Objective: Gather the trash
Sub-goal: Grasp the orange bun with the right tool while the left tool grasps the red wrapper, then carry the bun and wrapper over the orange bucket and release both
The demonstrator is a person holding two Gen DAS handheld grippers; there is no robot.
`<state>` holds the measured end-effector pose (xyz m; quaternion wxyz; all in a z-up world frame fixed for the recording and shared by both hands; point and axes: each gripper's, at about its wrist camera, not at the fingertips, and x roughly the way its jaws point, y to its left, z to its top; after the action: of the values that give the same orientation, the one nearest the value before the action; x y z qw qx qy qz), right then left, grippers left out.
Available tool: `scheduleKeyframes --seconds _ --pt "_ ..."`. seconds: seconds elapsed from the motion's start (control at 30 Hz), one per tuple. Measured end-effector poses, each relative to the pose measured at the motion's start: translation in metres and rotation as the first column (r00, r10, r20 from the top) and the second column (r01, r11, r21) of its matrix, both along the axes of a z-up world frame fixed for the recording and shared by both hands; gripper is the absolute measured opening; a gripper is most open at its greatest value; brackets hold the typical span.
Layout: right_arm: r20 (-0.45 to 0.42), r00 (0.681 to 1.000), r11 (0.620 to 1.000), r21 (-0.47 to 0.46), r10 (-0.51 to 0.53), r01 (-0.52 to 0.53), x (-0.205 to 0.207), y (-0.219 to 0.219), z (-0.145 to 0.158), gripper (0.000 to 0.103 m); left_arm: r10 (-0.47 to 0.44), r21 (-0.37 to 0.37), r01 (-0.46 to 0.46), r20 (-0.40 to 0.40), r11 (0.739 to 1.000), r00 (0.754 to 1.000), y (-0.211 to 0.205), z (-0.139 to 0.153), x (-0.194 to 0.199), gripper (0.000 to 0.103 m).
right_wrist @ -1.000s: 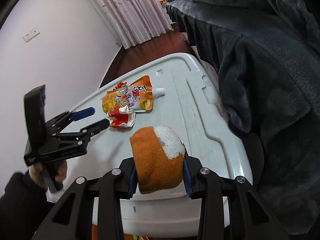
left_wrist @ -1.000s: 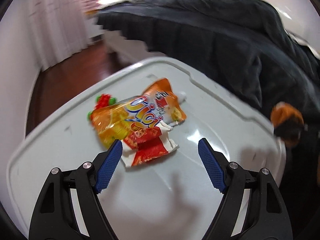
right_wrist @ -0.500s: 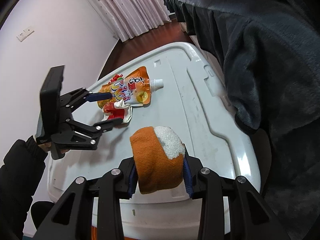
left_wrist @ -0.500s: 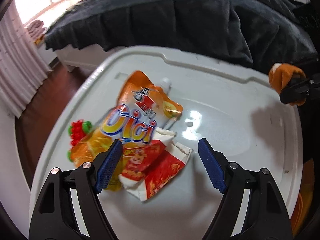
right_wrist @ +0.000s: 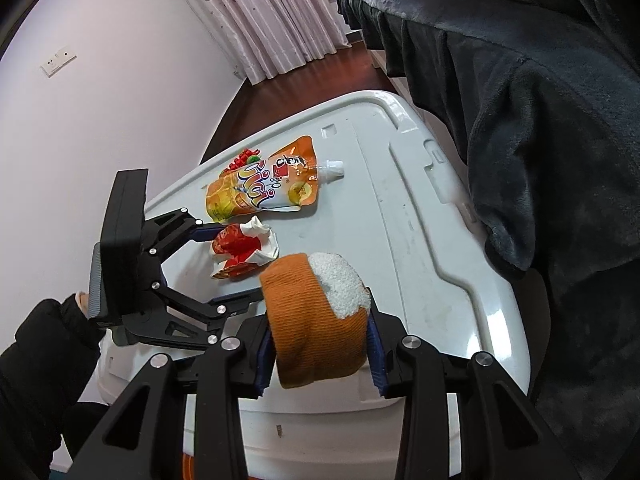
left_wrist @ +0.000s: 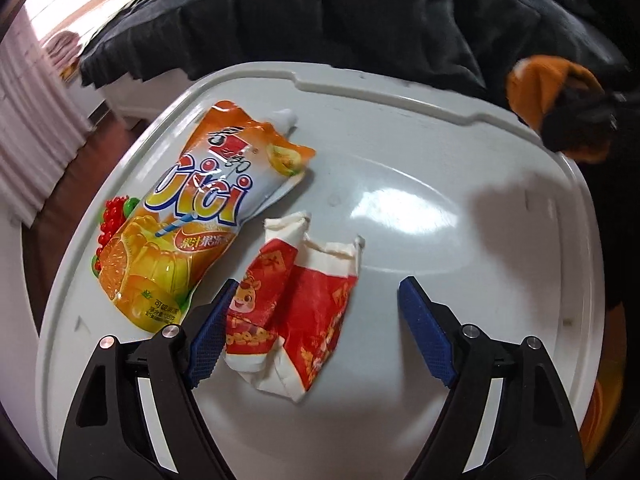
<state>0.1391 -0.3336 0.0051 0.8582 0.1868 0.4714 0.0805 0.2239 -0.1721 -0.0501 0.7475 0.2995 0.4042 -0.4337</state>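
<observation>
Crumpled red-and-white wrapper (left_wrist: 294, 308), likely light and limp, sits between the open left hand-held gripper (left_wrist: 316, 334) jaws, best pinched mid-bunch; the right hand-held gripper (right_wrist: 320, 354), at two o'clock, clamps an orange sock (right_wrist: 316, 320).

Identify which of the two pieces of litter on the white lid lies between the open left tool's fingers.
The crumpled red-and-white wrapper sits inside the left tool; the orange jelly-drink pouch with its white spout lies beyond.

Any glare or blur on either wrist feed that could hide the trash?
Left wrist: bright glare patch on the white bin lid, beside the red wrapper, not over it; orange sock smeared by blur. Right wrist: sharp, evenly lit, strong fisheye bending.
</observation>
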Motion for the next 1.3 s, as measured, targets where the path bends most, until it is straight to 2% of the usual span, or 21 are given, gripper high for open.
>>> scheduleKeyframes --seconds 0.07,0.17,0.2,0.23,0.27,0.43,0.53,0.6,0.67,0.77,0.83,0.9,1.07,1.23,1.3 --pt "0.003 1.000 1.000 0.001 -0.004 0.004 0.000 -0.001 0.001 0.038 0.024 0.004 -0.025 0.027 1.000 0.999 -0.007 0.001 0.004 0.079" --pt "0.004 1.000 1.000 0.001 -0.007 0.007 0.000 -0.002 0.001 0.038 0.067 -0.017 -0.067 -0.003 0.998 0.998 -0.013 0.000 0.011 0.077" --pt "0.003 1.000 1.000 0.003 -0.008 0.008 -0.001 -0.002 0.001 0.038 0.076 -0.026 -0.076 -0.014 0.997 0.997 -0.012 -0.001 0.011 0.076" --pt "0.002 1.000 1.000 0.008 -0.009 0.009 -0.001 -0.003 0.002 0.038 0.085 -0.041 -0.086 -0.030 0.995 0.996 -0.012 -0.001 0.011 0.068" --pt "0.004 1.000 1.000 0.012 -0.010 0.010 -0.001 -0.003 0.002 0.038 0.102 -0.058 -0.105 -0.049 0.993 0.994 -0.011 -0.002 0.011 0.065" --pt "0.011 1.000 1.000 0.021 -0.016 0.016 -0.002 -0.003 0.005 0.038 0.222 -0.068 -0.220 0.023 0.973 0.975 -0.012 0.001 -0.009 0.056" --pt "0.019 1.000 0.999 0.032 -0.019 0.019 -0.001 -0.001 0.007 0.038 0.357 -0.065 -0.354 0.034 0.933 0.933 -0.009 0.002 -0.016 0.035" --pt "0.028 0.999 0.999 0.039 -0.019 0.018 0.001 0.003 0.010 0.038 0.456 -0.074 -0.452 0.031 0.889 0.890 -0.001 0.002 -0.023 0.034" --pt "0.042 0.999 0.999 0.042 -0.012 0.010 0.002 0.009 0.014 0.038 0.513 -0.088 -0.509 0.026 0.856 0.858 0.008 0.003 -0.027 0.033" --pt "0.061 0.998 0.999 0.041 0.002 -0.004 0.004 0.020 0.019 0.038 0.613 -0.121 -0.609 -0.005 0.784 0.790 0.027 0.009 -0.037 0.030" --pt "0.074 0.997 1.000 0.021 0.012 -0.013 0.005 0.027 0.021 0.038 0.645 -0.118 -0.640 0.009 0.760 0.764 0.033 0.012 -0.036 0.030" --pt "0.087 0.996 1.000 0.001 0.016 -0.016 0.004 0.032 0.023 0.038 0.669 -0.120 -0.662 0.024 0.740 0.743 0.041 0.017 -0.042 0.030" --pt "0.100 0.995 0.999 -0.030 0.017 -0.014 0.004 0.039 0.024 0.038 0.706 -0.143 -0.694 0.050 0.706 0.707 0.061 0.033 -0.063 0.030" --pt "0.095 0.995 1.000 -0.001 0.020 -0.020 0.006 0.049 0.024 0.038 0.743 -0.175 -0.729 0.024 0.662 0.669 0.083 0.046 -0.072 0.030" --pt "0.098 0.994 0.999 0.003 0.047 -0.048 0.001 0.057 0.025 0.038 0.760 -0.190 -0.746 -0.002 0.638 0.650 0.100 0.055 -0.089 0.030"
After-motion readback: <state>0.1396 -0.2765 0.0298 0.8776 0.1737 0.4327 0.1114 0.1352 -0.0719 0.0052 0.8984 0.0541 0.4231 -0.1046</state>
